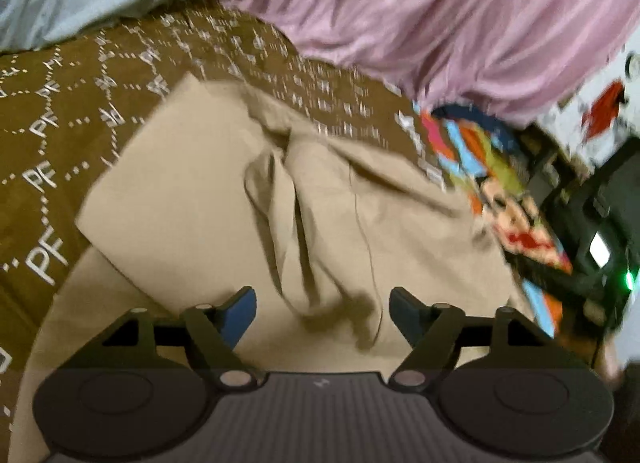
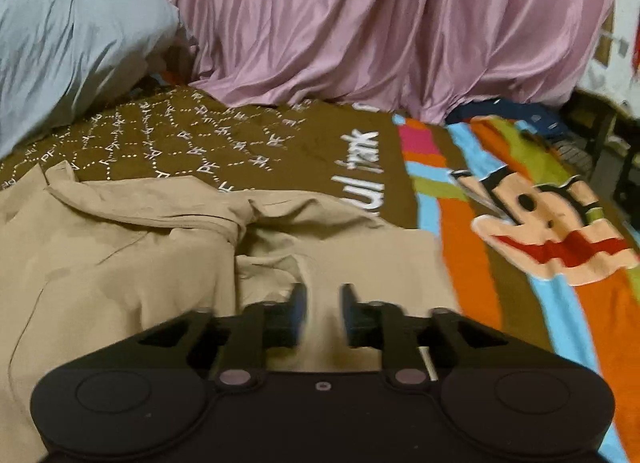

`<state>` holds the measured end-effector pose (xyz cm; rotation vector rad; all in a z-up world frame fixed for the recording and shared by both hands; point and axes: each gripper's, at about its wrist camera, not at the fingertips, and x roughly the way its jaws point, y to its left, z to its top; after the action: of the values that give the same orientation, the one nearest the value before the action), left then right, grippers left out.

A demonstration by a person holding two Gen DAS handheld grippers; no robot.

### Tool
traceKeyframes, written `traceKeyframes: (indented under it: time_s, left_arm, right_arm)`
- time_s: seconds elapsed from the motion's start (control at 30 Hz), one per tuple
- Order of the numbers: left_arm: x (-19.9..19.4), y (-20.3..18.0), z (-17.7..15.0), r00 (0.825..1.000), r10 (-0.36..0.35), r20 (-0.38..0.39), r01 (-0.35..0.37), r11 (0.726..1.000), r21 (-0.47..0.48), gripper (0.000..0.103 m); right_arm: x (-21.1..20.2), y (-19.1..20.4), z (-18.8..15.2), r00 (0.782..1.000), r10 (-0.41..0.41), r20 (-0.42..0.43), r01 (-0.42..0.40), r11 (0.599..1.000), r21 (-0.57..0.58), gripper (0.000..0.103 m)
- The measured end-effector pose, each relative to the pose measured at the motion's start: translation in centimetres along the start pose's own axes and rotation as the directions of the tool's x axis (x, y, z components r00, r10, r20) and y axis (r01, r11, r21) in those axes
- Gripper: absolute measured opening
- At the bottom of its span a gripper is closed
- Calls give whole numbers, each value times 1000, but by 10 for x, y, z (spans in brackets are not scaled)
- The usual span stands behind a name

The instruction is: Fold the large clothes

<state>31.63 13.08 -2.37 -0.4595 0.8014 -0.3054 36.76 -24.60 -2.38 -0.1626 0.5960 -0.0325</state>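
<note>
The left gripper [image 1: 322, 309] hangs wide open over the rumpled tan garment [image 1: 280, 203]; the right gripper [image 2: 323, 313], narrowly parted, seems to pinch nothing. The garment lies on a brown patterned bedspread [image 2: 312, 147], with pink drapery [image 2: 400, 23] behind.

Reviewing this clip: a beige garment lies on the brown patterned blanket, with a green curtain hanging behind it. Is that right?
Not quite. The curtain is pink, not green, as the right wrist view shows. The beige garment does lie on the brown patterned blanket.
</note>
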Motion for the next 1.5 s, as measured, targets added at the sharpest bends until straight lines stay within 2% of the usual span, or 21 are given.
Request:
traceKeyframes:
  time_s: [0.03,0.13,0.23,0.33,0.4,0.47,0.5,0.6,0.7,0.8,0.87,0.97,1.07,1.13,1.27,1.33,1.37,1.4,1.43,1.47,1.5]
  left_arm:
    - [-2,1,3,1000,7,15,-7,1000,-9,79]
    - [-1,6,9,997,68,35,-67,997,-23,79]
    - [5,9,13,993,112,31,-112,994,-18,79]
    - [18,9,13,986,167,-24,-167,986,9,78]
    - [27,9,9,977,205,-51,-203,978,43,75]
    - [31,8,4,973,224,-48,-220,973,70,74]
    - [31,7,2,973,229,-40,-225,971,81,74]
    - [24,7,2,977,213,-19,-211,976,53,74]
    - [4,11,5,988,131,87,-129,991,-34,77]
    - [-1,5,8,982,136,132,-137,991,-3,80]
    - [9,2,9,977,179,112,-184,982,36,80]
    - [21,6,17,969,231,88,-235,971,37,75]
    - [25,17,32,977,187,99,-187,982,-13,75]
    - [29,20,40,985,154,84,-154,988,-2,74]
    - [49,25,51,981,188,41,-189,982,23,52]
    - [59,29,56,984,179,7,-179,984,0,34]
    - [64,29,59,986,167,-11,-167,986,-7,14]
    - [66,28,60,988,156,-21,-156,988,-3,0]
    - [66,25,60,986,164,-12,-164,986,8,0]
    - [64,21,60,982,187,11,-187,982,23,0]
    - [60,15,58,974,225,38,-227,973,42,0]
  right_arm:
    - [-9,0,-1,1000,-9,23,8,1000,3,35]
    - [-31,8,5,996,-6,89,7,1000,-7,50]
    - [-42,21,12,987,114,118,-115,993,1,58]
    - [-33,46,15,979,187,87,-182,982,-57,56]
    - [-15,59,9,987,161,13,-160,984,-78,51]
    - [8,63,-5,984,150,-91,-155,986,-53,51]
    - [15,61,-14,983,153,-105,-158,987,-38,51]
    - [7,61,-17,985,161,-62,-163,986,-24,51]
    - [-16,62,-7,987,159,25,-157,987,-43,51]
    - [-32,65,3,985,116,130,-101,988,-116,55]
    - [-25,60,10,987,90,132,-78,992,-96,55]
    - [-1,45,6,998,39,49,-38,999,-14,54]
    - [8,28,-7,999,22,37,-25,996,85,63]
    - [4,16,-13,997,41,67,-52,984,170,63]
    - [-4,0,-18,996,41,81,-61,962,265,63]
    - [-1,-10,-19,997,49,64,-66,950,305,62]
    - [1,-15,-20,997,60,51,-74,941,331,61]
    - [7,-18,-19,997,74,29,-79,934,347,53]
    - [14,-19,-20,996,92,-7,-84,935,345,44]
    - [21,-18,-20,993,110,-35,-92,939,332,20]
    - [27,-17,-19,991,125,-44,-105,943,314,12]
